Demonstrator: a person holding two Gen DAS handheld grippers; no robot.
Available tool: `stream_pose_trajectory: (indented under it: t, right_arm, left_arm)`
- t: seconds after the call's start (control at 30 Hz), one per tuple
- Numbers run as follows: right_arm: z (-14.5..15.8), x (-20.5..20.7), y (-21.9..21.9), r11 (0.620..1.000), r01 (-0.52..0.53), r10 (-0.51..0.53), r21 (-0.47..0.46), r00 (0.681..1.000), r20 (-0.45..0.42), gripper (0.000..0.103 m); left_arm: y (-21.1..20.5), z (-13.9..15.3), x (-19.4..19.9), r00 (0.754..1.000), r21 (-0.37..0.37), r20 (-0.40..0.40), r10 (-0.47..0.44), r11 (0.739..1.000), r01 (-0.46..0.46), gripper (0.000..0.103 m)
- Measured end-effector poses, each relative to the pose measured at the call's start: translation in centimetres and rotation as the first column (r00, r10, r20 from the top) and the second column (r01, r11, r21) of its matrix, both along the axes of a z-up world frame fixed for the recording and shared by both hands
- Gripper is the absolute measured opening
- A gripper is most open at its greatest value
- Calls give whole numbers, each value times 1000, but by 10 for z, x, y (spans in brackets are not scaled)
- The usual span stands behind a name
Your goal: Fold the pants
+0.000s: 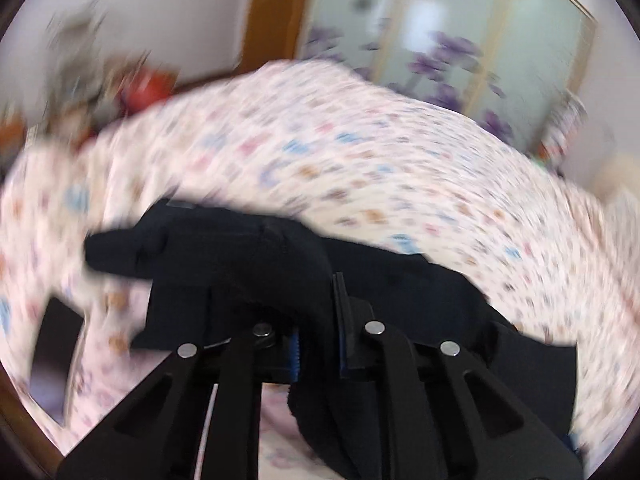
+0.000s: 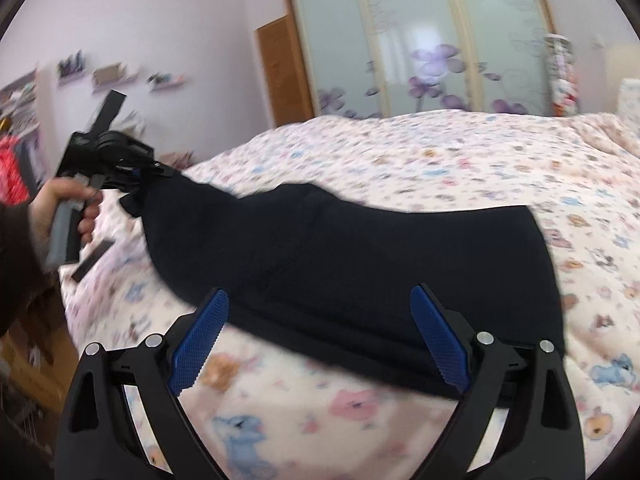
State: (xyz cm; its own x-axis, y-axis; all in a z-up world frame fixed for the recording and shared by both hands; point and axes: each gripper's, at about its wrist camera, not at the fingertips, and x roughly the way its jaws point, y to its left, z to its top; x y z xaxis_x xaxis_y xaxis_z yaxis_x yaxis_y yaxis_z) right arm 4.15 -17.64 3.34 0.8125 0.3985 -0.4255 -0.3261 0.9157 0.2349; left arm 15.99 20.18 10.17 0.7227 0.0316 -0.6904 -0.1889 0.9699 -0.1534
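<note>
My left tool [image 2: 154, 172] is pinching the pants [image 2: 360, 264] at their 9 o'clock end, lifting it off the bed [image 2: 400, 152]. My right tool [image 2: 320, 340] is gaping wide at 6 o'clock, just over the hem. A dark flat object [image 2: 93, 259] is lying near my left hand [image 2: 66, 204].

The pants [image 2: 340, 264] lie on the bed [image 2: 440, 152], wardrobe [image 2: 420, 40] behind it.

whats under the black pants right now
The black pants lie on the floral bedspread, one end lifted by the left gripper. Anything beneath the fabric is covered.
</note>
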Motion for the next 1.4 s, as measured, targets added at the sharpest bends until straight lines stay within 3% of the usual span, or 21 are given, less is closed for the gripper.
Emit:
stream_pose_trajectory:
  t: [0.1,0.2,0.3,0.33,0.37,0.43,0.5,0.63,0.7,0.77,0.87,0.9,0.97,1.03,1.13,1.17,1.23,1.27,1.33,1.4]
  right_arm:
    - [6,1,-25,992,118,-119,42,993,25,94]
    - [11,3,-56,963,244,-248,113,968,24,94]
    - [9,4,-87,918,349,-353,186,936,-14,94]
    - [7,5,-99,898,384,-385,214,922,-41,94]
    - [4,7,-110,878,412,-408,243,910,-71,94]
    - [-3,10,-125,850,445,-430,280,895,-118,94]
    - [-8,14,-133,835,460,-435,301,888,-150,94]
    - [-12,18,-136,832,459,-426,310,888,-172,94]
    - [-13,15,-133,836,454,-420,309,891,-173,94]
    - [-14,14,-131,840,449,-415,305,893,-173,94]
    - [-13,12,-129,839,450,-416,307,893,-173,94]
    - [-13,10,-129,839,448,-414,309,894,-173,94]
    - [-13,11,-125,846,435,-399,310,900,-174,94]
    - [-12,12,-122,854,420,-384,306,907,-173,94]
    - [-12,13,-115,869,398,-364,294,917,-165,94]
    - [-11,14,-113,874,390,-357,291,920,-162,94]
    - [-10,14,-109,882,377,-348,283,926,-147,94]
    - [-8,13,-108,886,371,-345,279,928,-137,94]
    - [-4,13,-103,896,353,-337,269,936,-107,94]
    - [-1,13,-97,909,337,-326,244,942,-84,94]
  left_arm:
    - [-65,18,-1,988,45,48,-150,988,148,12]
    - [-124,22,-15,952,119,63,-300,949,291,12]
    - [-208,2,-43,836,227,17,-548,816,531,12]
    - [-223,-4,-47,806,243,-5,-592,782,575,12]
    - [-246,-20,-58,746,265,-58,-663,711,652,12]
    - [-275,-50,-73,666,277,-156,-729,615,738,12]
    - [-283,-72,-75,650,273,-209,-731,594,756,14]
    - [-281,-78,-85,652,248,-183,-736,607,755,22]
    - [-277,-70,-96,637,253,-138,-758,595,763,38]
    - [-273,-60,-115,596,255,-98,-797,559,789,52]
    - [-259,-46,-134,560,211,-29,-828,543,813,65]
    - [-252,-38,-137,573,195,-2,-820,562,804,76]
    - [-222,-20,-133,647,153,69,-760,649,746,89]
    - [-199,-7,-126,715,102,119,-689,724,682,93]
    - [-139,5,-90,859,-58,165,-485,864,499,99]
    - [-124,6,-80,882,-110,157,-443,880,462,99]
    - [-97,-3,-51,925,-262,96,-368,887,380,99]
    - [-84,-17,-33,940,-369,36,-338,870,327,99]
    - [-71,-42,-13,943,-496,-50,-329,828,262,99]
    - [-73,-59,-3,937,-563,-88,-337,793,232,99]
